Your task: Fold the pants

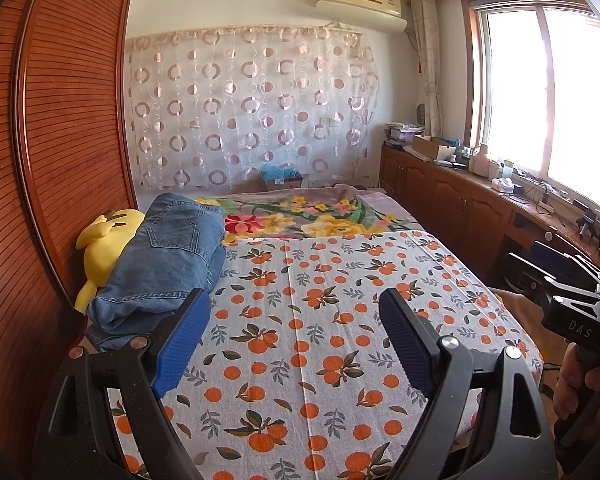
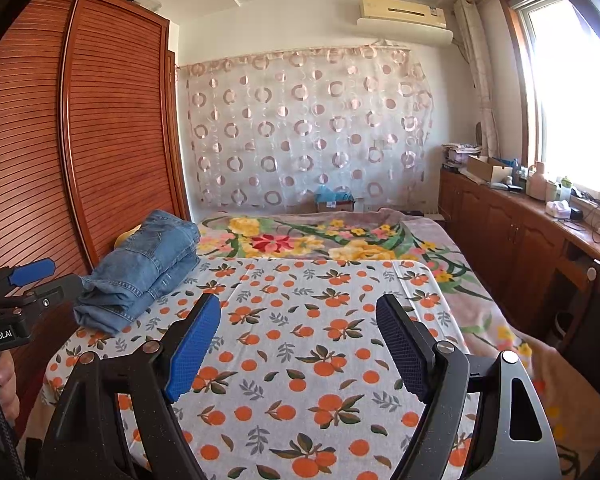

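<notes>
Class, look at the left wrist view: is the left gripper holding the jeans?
No. The left gripper is open and empty above the orange-print sheet, while the folded jeans lie apart at the bed's left edge.

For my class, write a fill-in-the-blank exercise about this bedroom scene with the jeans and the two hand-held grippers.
1. The folded jeans lie beside a plush toy coloured ____.
2. The sheet under the jeans is printed with ____.
3. Both the left hand-held gripper and the right hand-held gripper are ____ and hold nothing.
4. The air conditioner hangs above the ____.

Missing words: yellow; oranges; open; curtain
</notes>
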{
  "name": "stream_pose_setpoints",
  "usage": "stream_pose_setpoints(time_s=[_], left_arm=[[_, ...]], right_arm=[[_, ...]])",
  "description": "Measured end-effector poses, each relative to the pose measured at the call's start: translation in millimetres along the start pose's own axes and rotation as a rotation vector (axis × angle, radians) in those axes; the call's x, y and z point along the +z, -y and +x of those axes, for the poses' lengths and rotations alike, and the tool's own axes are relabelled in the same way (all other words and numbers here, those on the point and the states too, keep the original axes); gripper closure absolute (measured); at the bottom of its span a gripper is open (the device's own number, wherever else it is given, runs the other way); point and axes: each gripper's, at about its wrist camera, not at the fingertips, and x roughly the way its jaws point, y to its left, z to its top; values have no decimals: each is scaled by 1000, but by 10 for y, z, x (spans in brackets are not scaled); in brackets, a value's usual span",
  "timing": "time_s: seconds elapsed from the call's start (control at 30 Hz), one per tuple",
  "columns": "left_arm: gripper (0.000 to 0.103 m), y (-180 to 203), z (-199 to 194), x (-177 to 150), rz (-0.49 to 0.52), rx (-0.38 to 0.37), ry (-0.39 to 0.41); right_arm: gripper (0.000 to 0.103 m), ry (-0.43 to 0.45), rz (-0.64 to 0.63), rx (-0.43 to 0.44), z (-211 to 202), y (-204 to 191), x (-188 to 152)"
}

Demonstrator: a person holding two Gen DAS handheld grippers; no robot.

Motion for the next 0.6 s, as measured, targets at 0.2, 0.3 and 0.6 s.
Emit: stream_pose_setpoints(time_s=[0.2,0.3,0.6], left_arm=[[16,2,0,-1,0,2,0],[16,9,-6,4,0,2,0],[16,15,-7,2,0,2,1]], right_arm=[[21,-2,0,1,0,4,5],[21,-2,0,1,2,2,9],[21,-1,1,0,3,-9,10]])
